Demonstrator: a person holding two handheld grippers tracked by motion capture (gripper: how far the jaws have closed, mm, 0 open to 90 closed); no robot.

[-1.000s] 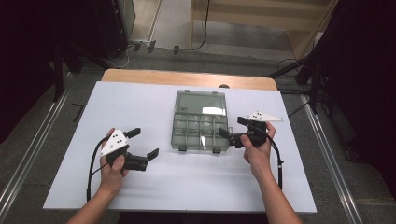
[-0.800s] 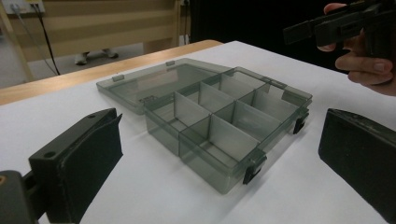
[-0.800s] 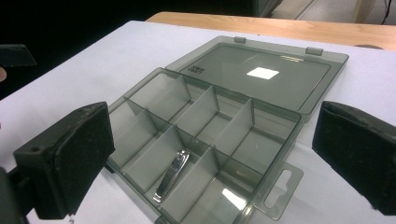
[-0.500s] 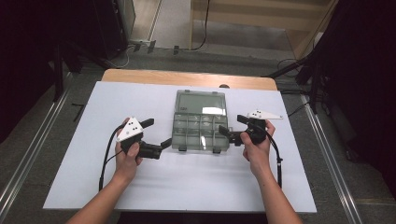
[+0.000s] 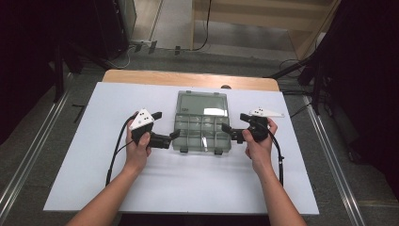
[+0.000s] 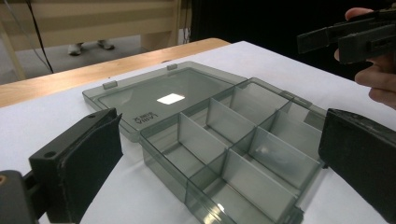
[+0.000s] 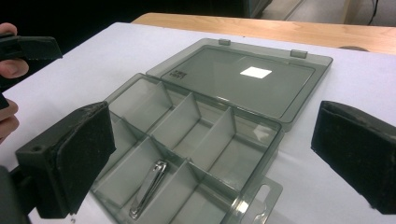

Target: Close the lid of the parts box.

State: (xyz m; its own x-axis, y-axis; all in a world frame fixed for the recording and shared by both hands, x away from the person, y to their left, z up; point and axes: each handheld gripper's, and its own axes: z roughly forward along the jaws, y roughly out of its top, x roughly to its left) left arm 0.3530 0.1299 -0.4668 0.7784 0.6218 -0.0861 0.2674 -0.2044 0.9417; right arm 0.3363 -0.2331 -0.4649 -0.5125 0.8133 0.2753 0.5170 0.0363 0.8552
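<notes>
A smoky clear plastic organizer box (image 5: 200,134) lies at the table's middle, its lid (image 5: 201,103) folded flat behind the compartment tray. My left gripper (image 5: 173,136) is open at the tray's left edge, and in the left gripper view the tray (image 6: 224,140) lies between and beyond the wide jaws. At the tray's right edge my right gripper (image 5: 229,133) is also open, pointing inward. In the right gripper view a metal nail clipper (image 7: 148,186) rests in one near compartment of the box (image 7: 196,126). The other compartments look empty.
The box sits on a white table top (image 5: 141,188) with a wooden strip (image 5: 188,77) along the far edge. Bare white surface spreads in front of the box and to both sides. Cables trail from each gripper toward the near edge.
My left gripper has moved right and slightly forward, from open table to the box's left edge. The right gripper and the box have stayed in place.
</notes>
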